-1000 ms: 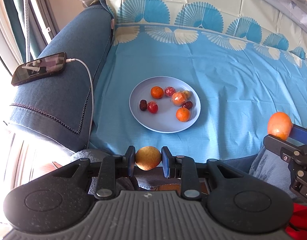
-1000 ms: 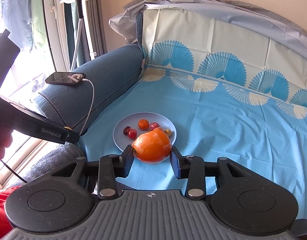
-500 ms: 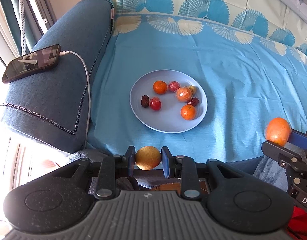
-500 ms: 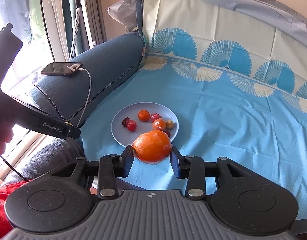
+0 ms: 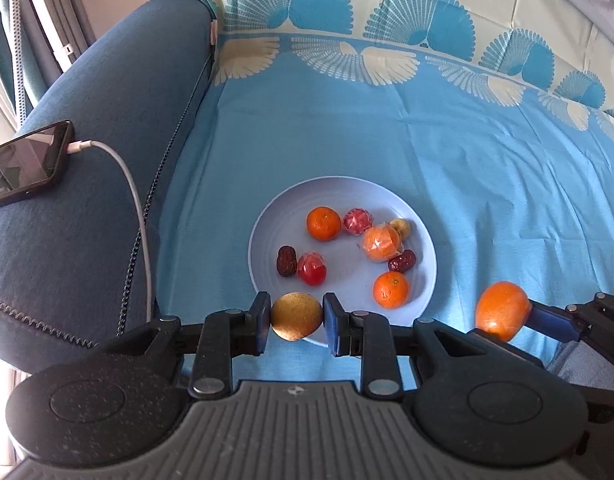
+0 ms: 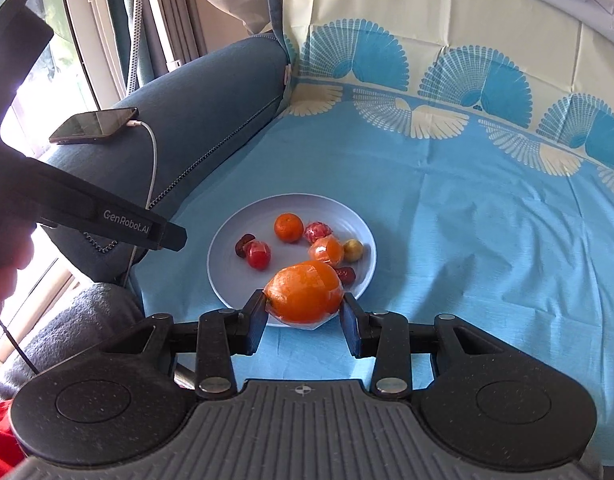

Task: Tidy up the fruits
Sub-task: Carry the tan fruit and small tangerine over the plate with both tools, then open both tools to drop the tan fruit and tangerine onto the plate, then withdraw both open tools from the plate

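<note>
The only legible writing is "GenRobot.AI", printed in pale letters along the black side of the left tool (image 6: pixel 163 236) as the right wrist view catches it.

The left tool (image 5: pixel 297 320) is closed narrowly on a small brownish-yellow round fruit (image 5: pixel 296 316), its blue pads pressing on both sides, above the near rim of the plate (image 5: pixel 267 216). The right tool (image 6: pixel 303 312) grips a larger orange in clear wrap (image 6: pixel 303 292), also over the plate's near edge.

The pale blue plate sits on a light blue cloth (image 5: pixel 387 132) printed with blue and cream fan shapes along its far border. The cloth covers a sofa seat and backrest. On the plate lie two small mandarins (image 5: pixel 323 223), two wrapped red fruits, a wrapped orange piece, two dark dates and a small yellowish fruit.

To the left, a dark blue sofa armrest (image 5: pixel 107 128) carries a black phone (image 5: pixel 25 164) with a white charging cable (image 5: pixel 135 200) plugged in. Beyond it stand a window and curtains (image 6: pixel 107 32).
</note>
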The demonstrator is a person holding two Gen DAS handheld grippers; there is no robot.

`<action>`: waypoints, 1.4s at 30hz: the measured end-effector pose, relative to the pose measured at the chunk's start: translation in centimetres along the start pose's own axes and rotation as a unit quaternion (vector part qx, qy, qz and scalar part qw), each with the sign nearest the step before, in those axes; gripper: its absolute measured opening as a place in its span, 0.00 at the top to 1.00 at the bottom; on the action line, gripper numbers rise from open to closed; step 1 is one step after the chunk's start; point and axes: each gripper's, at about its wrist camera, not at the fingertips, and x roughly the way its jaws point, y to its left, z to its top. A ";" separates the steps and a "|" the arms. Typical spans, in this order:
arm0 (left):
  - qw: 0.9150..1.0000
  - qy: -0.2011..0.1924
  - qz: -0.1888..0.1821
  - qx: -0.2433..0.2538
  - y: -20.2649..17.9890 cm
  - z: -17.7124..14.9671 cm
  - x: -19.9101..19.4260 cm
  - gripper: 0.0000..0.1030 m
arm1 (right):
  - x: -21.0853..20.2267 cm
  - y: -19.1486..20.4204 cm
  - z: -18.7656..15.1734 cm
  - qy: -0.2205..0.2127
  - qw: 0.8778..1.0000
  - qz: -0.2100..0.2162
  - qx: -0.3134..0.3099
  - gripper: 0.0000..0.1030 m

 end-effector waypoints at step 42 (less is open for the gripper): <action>0.999 -0.028 0.030 -0.007 0.8 -4.5 -5.7 0.00 | -4.0 1.1 -1.1 -0.032 0.997 -0.063 -0.006 0.01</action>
